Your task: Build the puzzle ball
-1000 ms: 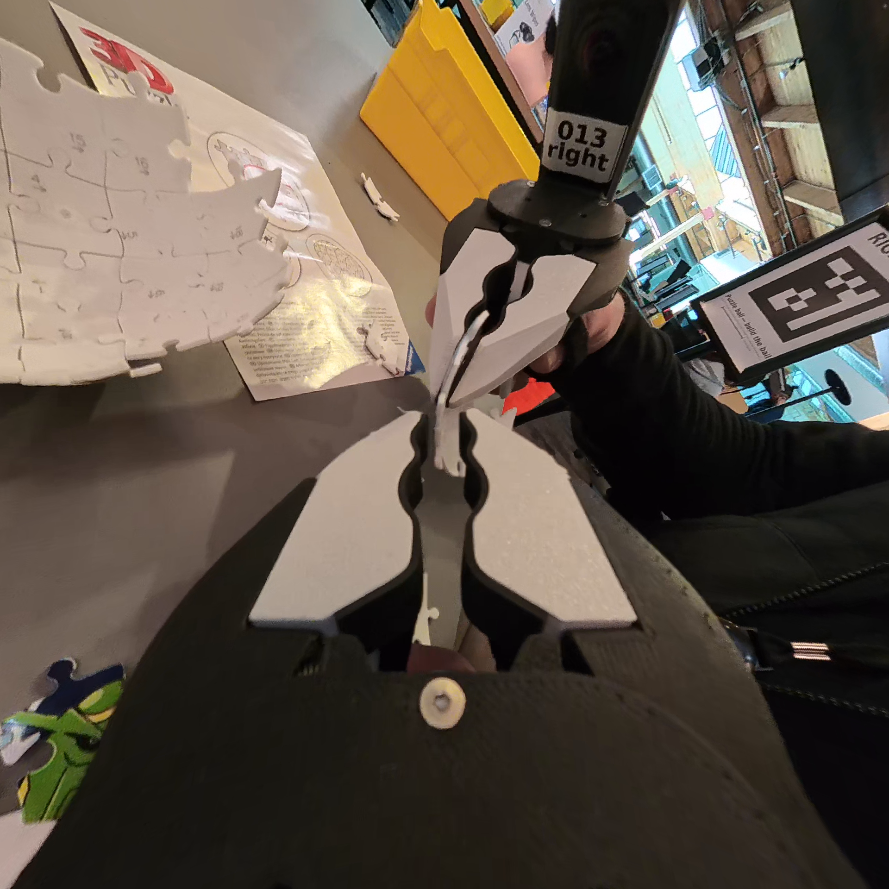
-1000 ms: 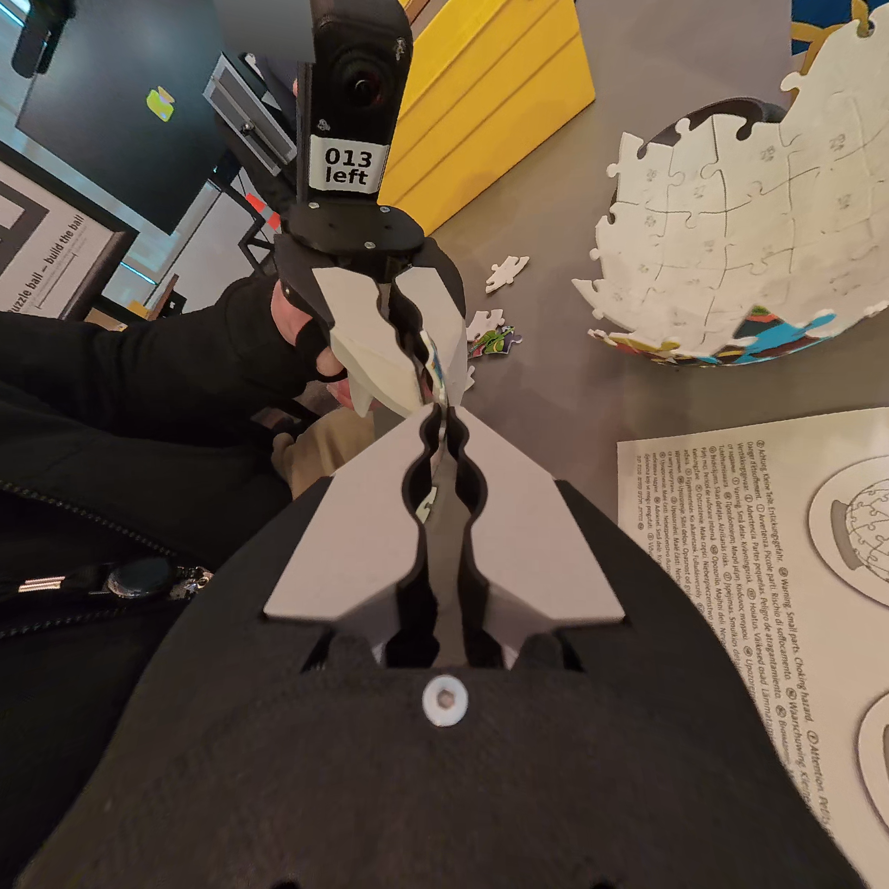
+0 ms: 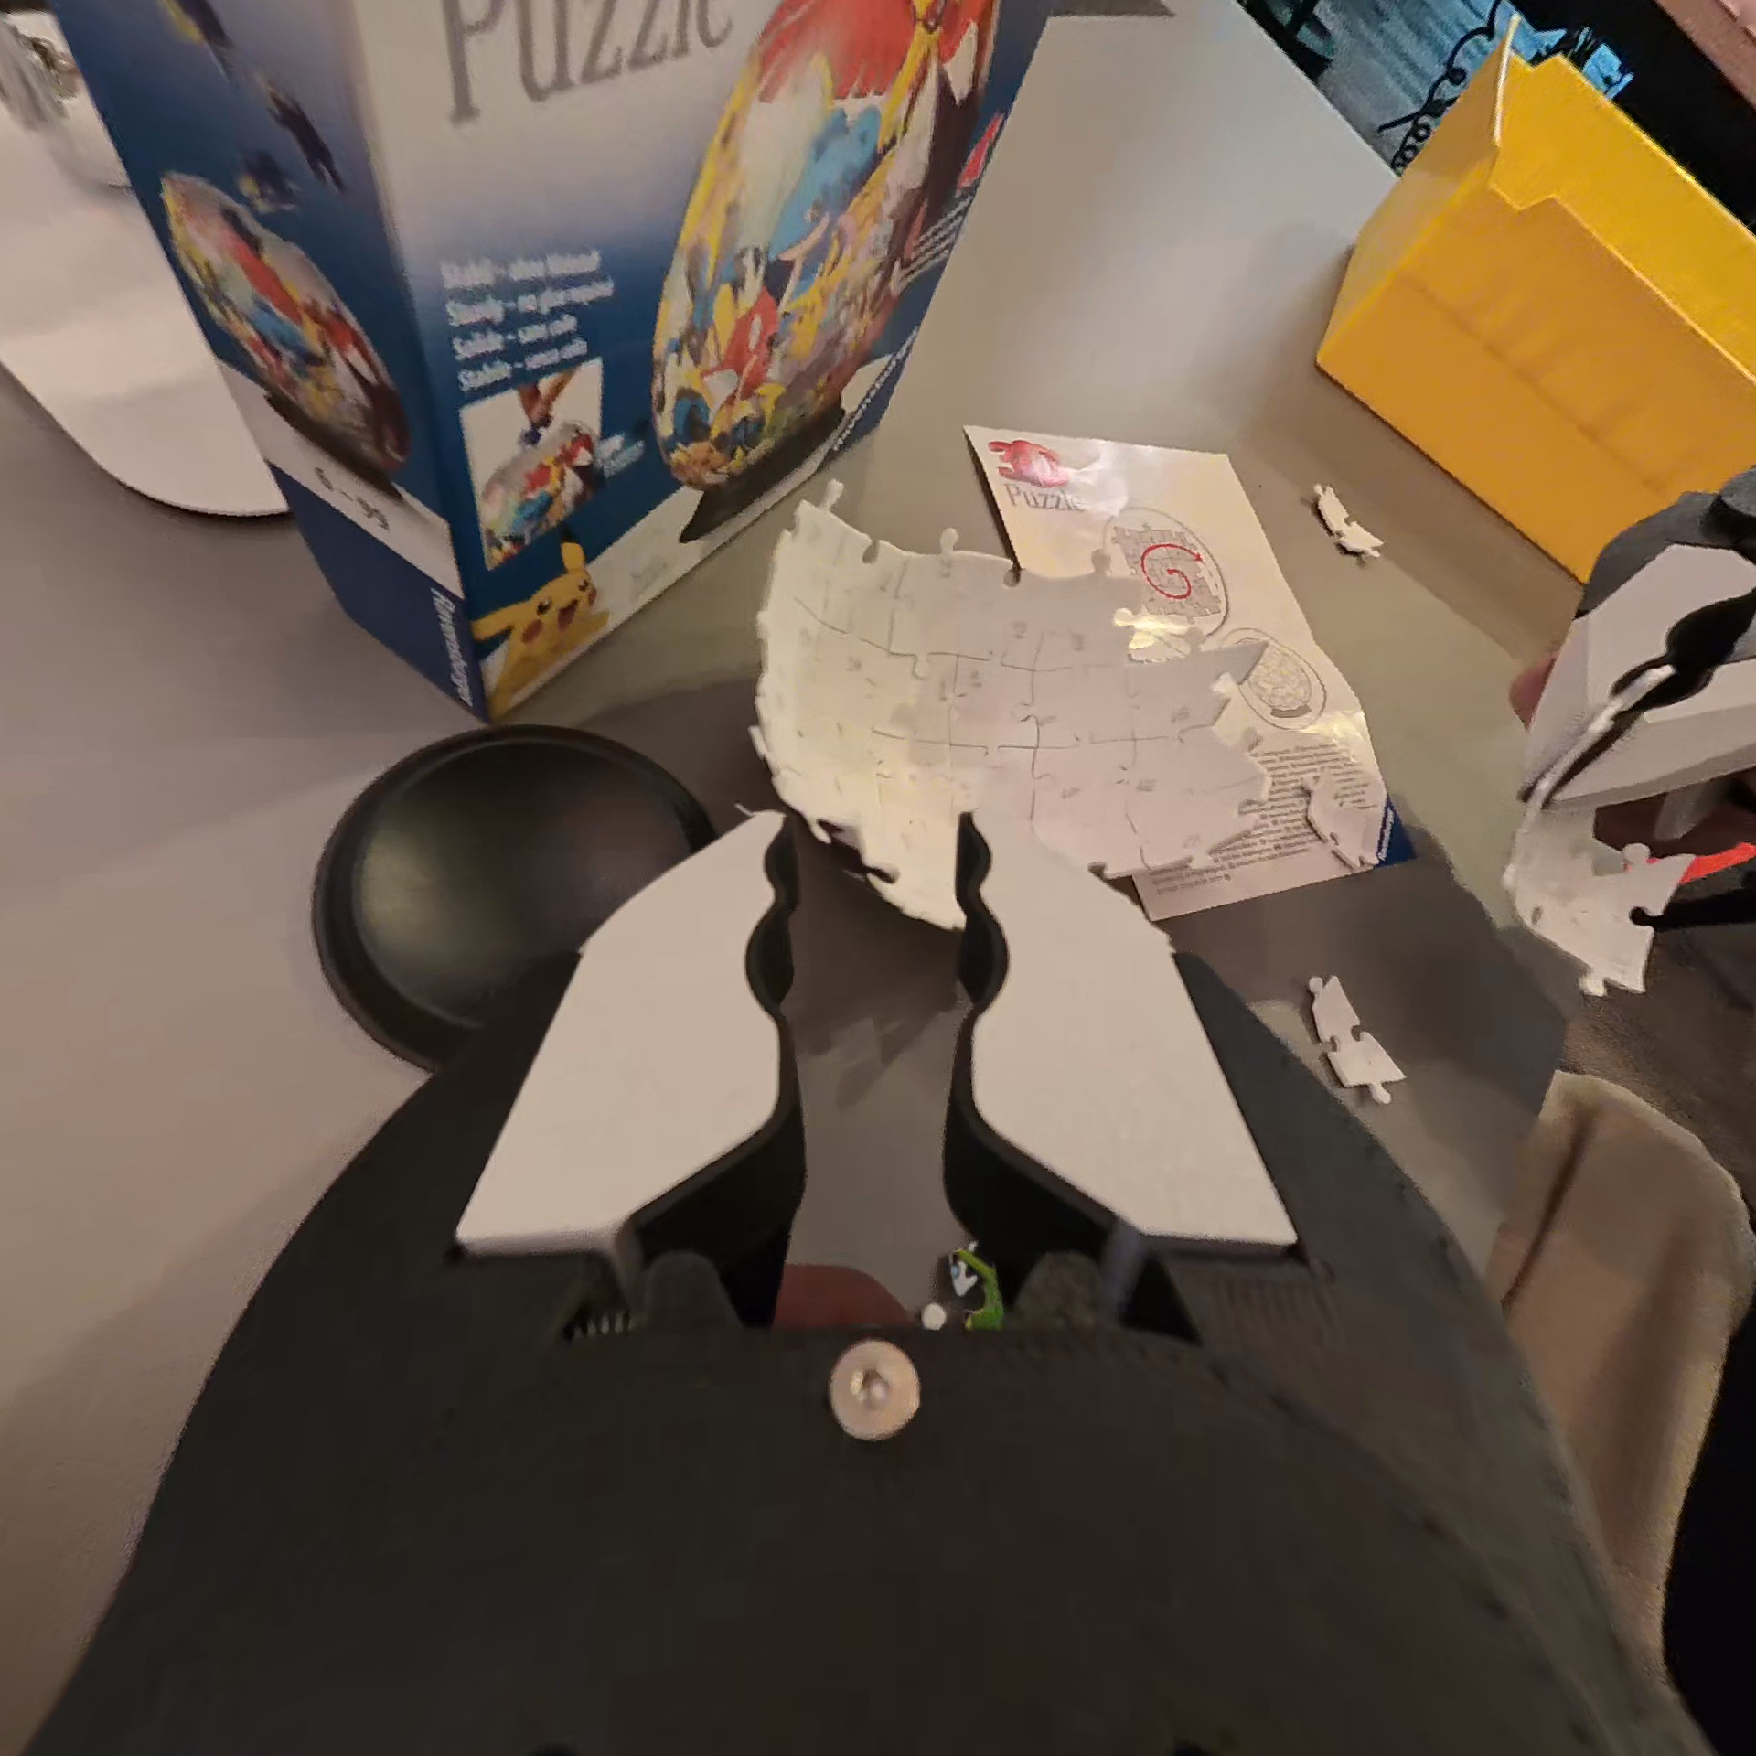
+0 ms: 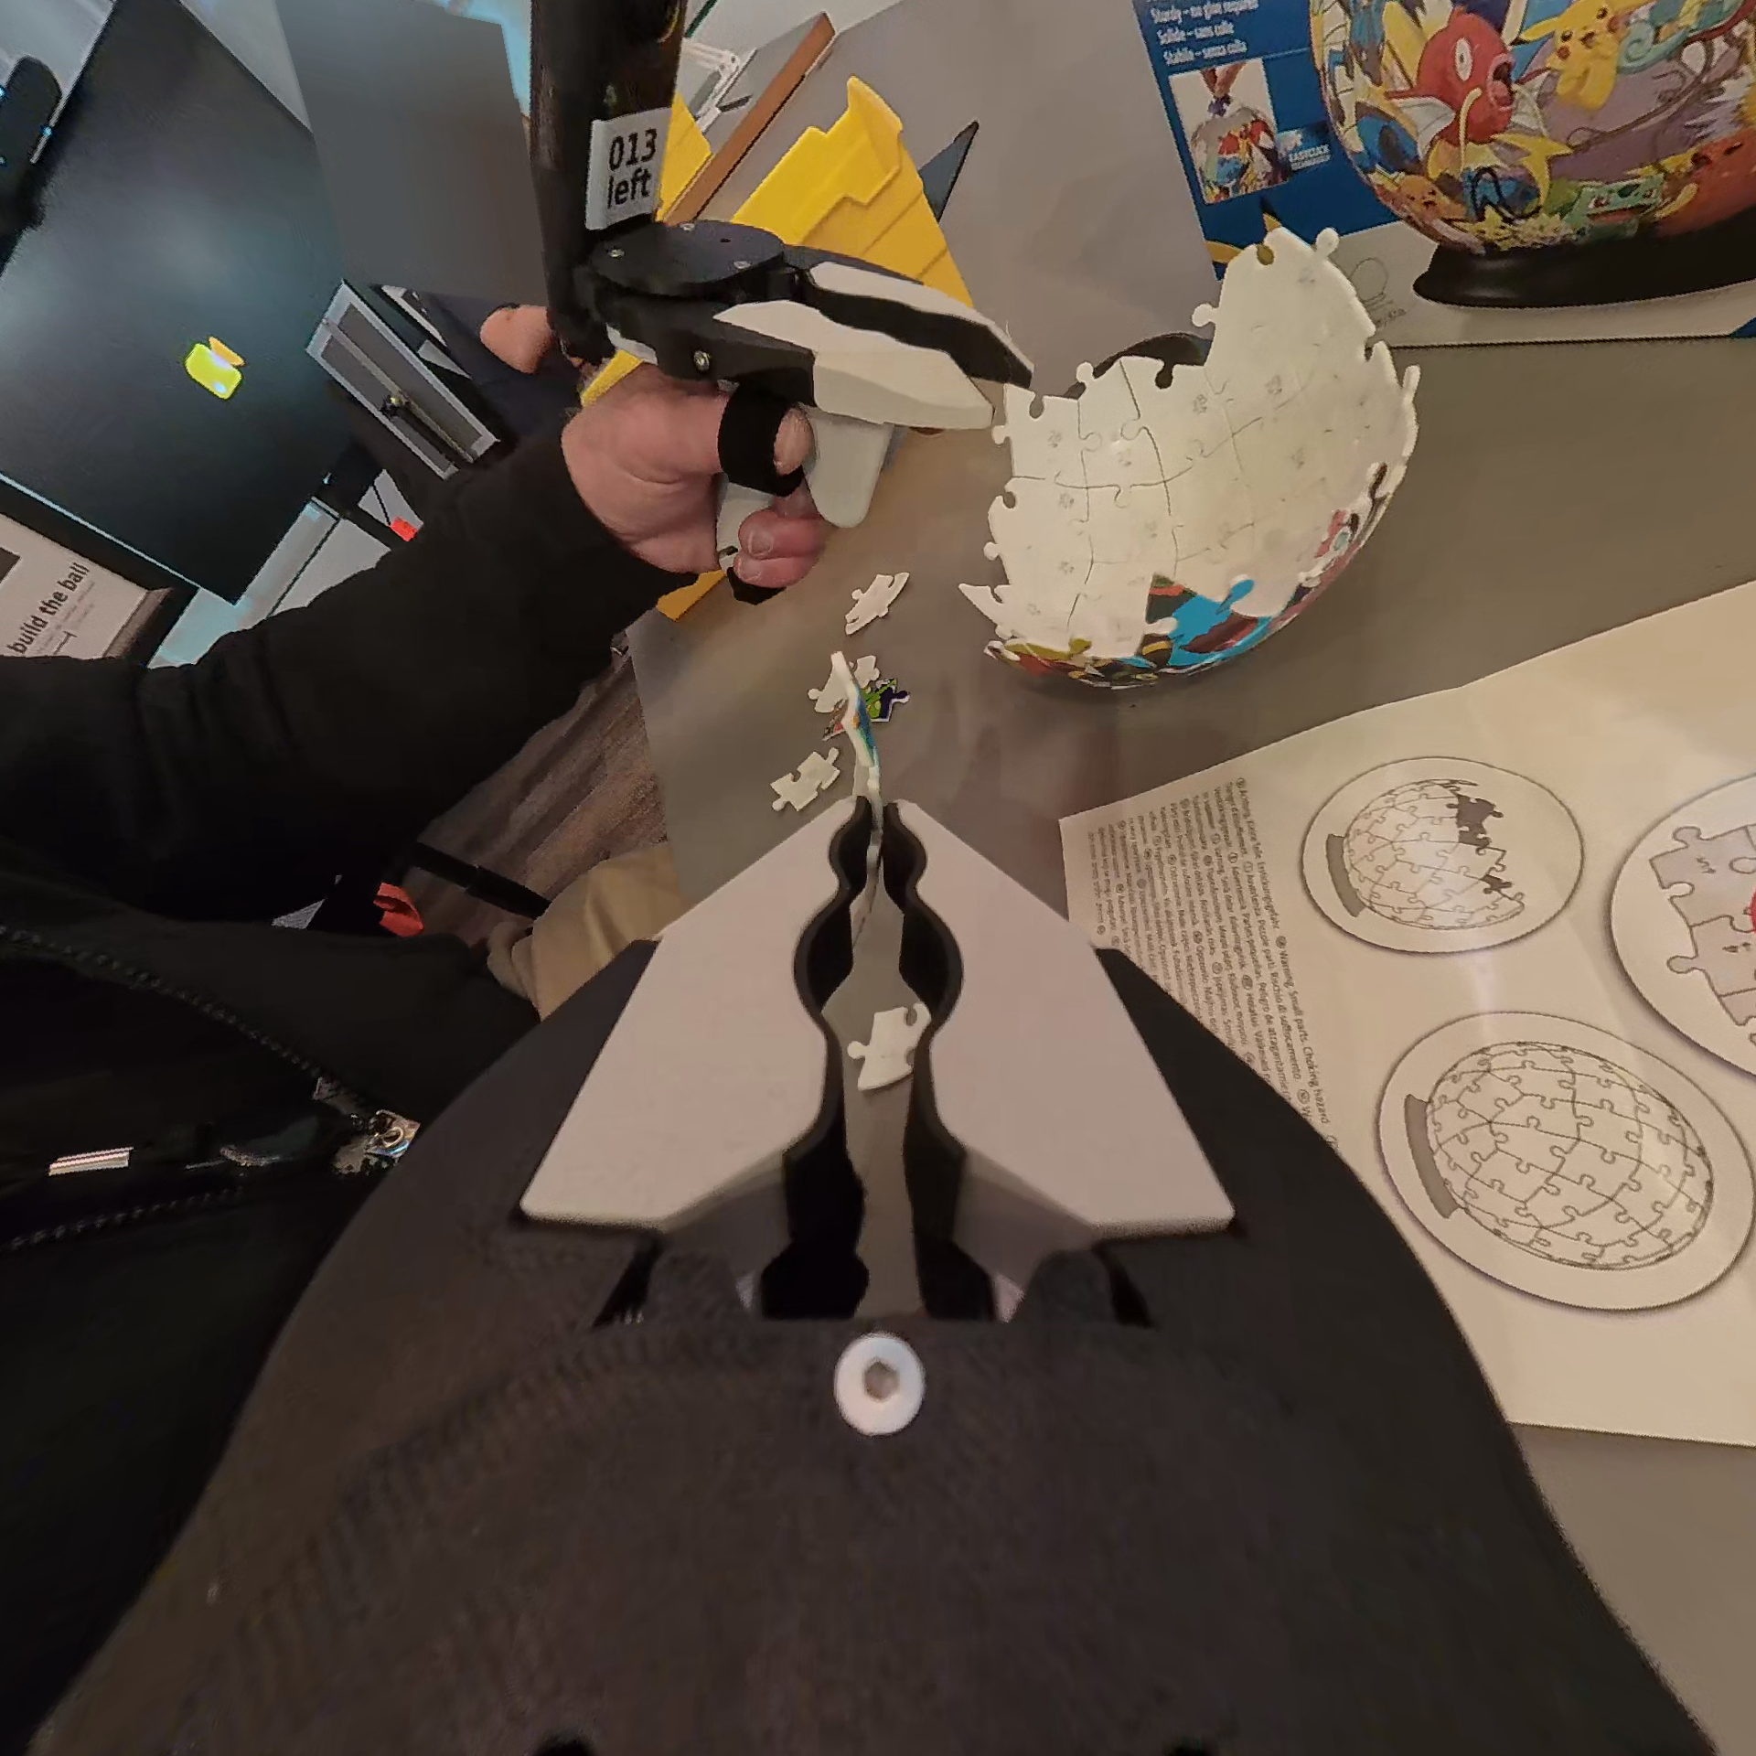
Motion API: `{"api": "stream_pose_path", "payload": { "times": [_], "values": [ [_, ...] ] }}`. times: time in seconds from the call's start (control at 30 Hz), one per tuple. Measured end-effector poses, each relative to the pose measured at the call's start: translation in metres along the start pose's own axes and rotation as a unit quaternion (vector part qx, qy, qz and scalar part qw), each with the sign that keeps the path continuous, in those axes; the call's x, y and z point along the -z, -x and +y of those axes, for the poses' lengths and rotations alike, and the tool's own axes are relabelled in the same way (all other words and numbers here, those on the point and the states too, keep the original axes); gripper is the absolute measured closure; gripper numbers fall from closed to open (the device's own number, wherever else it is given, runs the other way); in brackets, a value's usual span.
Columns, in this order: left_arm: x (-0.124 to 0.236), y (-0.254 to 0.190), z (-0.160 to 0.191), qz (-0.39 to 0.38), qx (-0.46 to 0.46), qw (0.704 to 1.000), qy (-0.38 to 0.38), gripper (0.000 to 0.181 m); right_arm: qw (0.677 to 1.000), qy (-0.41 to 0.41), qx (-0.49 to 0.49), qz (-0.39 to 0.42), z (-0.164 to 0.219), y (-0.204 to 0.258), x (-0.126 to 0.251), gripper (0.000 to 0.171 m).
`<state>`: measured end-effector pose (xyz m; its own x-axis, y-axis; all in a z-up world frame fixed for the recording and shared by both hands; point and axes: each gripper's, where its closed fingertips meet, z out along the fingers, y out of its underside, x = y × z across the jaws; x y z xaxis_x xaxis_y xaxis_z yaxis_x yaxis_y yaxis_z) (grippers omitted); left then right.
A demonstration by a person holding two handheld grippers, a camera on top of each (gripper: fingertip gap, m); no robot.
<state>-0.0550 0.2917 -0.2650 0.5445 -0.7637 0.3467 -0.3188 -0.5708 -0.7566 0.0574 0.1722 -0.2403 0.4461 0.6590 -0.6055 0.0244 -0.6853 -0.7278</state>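
The left claw (image 3: 869, 855) stands wide, empty, at frame centre – pointing at the half-built puzzle ball (image 3: 998, 722). The right claw (image 4: 872, 817) pinches 2 joined puzzle pieces (image 4: 860, 732) – edge-on, above the table (image 4: 1520, 494).

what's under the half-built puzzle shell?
The puzzle shell lies on the grey table, white side up; its far right edge overlaps the instruction sheet. The black round stand sits beside it, not under. What lies beneath its middle is covered.
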Motion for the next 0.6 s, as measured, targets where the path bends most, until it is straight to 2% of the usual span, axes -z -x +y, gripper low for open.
{"api": "stream_pose_path", "payload": {
  "times": [0.43,0.6],
  "values": [
    [-0.007,-0.041,0.022,0.048,0.008,0.999,0.023,0.155,0.999,-0.003,-0.029,0.015,0.004,-0.019,0.006,0.171],
    [0.011,-0.053,0.021,0.087,-0.004,0.996,-0.003,0.157,0.999,-0.005,-0.043,0.023,0.005,-0.028,0.006,0.171]
  ]
}}
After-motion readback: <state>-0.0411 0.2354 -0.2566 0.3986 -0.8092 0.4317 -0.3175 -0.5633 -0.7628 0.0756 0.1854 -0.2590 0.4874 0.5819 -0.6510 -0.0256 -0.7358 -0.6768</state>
